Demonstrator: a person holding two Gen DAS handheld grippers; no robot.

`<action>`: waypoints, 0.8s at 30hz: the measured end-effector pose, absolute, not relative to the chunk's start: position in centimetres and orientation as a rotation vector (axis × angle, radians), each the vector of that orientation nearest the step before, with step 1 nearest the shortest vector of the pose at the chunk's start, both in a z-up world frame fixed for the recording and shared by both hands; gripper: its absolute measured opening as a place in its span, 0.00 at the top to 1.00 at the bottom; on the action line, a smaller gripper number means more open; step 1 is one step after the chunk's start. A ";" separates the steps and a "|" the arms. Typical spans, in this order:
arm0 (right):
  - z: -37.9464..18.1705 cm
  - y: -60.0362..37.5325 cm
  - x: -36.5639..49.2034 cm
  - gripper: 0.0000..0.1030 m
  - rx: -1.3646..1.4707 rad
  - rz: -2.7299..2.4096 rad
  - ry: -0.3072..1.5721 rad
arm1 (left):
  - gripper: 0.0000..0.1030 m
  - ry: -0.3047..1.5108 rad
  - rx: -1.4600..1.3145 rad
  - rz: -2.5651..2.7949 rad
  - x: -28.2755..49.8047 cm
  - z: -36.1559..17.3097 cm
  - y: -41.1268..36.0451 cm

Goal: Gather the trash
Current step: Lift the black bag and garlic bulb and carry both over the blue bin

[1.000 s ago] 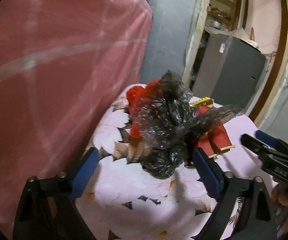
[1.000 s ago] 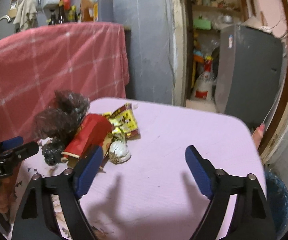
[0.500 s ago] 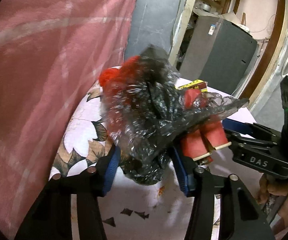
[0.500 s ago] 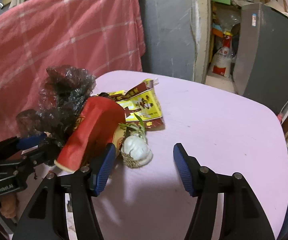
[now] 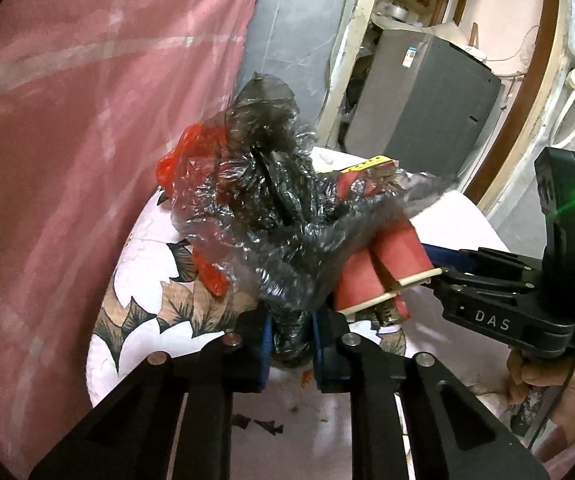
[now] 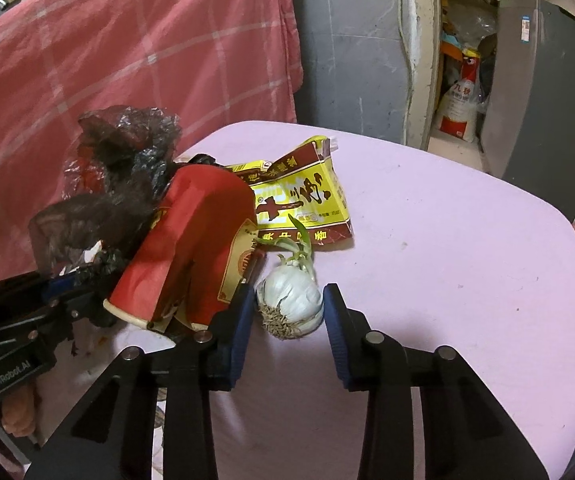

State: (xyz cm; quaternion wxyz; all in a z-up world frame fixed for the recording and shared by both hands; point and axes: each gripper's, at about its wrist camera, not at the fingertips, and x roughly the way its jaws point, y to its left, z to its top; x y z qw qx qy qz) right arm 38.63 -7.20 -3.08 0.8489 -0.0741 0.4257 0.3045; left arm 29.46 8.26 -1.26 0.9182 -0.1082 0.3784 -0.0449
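Here we count one black plastic bag [image 5: 279,216], pinched low by our closing left gripper [image 5: 290,344]; one garlic bulb [image 6: 292,300] sits on the table [image 6: 447,260] between our closing right gripper [image 6: 287,318] pads, beside two red cups [image 6: 191,240] and one yellow packet [image 6: 303,200]. "DAS" marks the right gripper.

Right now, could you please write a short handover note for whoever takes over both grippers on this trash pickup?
Left gripper: jaws closing on the lower end of the crumpled black plastic bag; the pads already pinch it.
Right gripper: jaws closing around the sprouted garlic bulb; whether the pads touch it yet is unclear.
On the pink table: red paper cups, flattened, beside the bag; a yellow and maroon packet just behind the garlic.
Done: bag pinched; nothing is off the table yet.
Left: finish both grips, lift bag and garlic away, then collect cups and packet. No bin is in view.
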 end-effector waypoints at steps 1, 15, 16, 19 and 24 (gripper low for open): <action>-3.0 -7.3 38.4 0.68 -0.153 0.645 0.894 | 0.89 0.777 -0.221 -0.093 29.2 -1.3 8.2; -1.3 -11.4 34.5 0.69 -0.079 0.595 0.752 | 0.92 0.702 -0.209 -0.093 25.5 -0.1 5.1; -1.2 -11.8 34.0 0.69 -0.078 0.592 0.741 | 0.92 0.692 -0.209 -0.090 25.2 0.0 4.8; -0.7 -12.8 32.8 0.69 -0.073 0.585 0.703 | 0.92 0.660 -0.204 -0.082 24.1 0.2 4.1; 0.3 -14.7 31.2 0.69 -0.070 0.558 0.635 | 0.92 0.606 -0.187 -0.080 22.6 0.9 2.2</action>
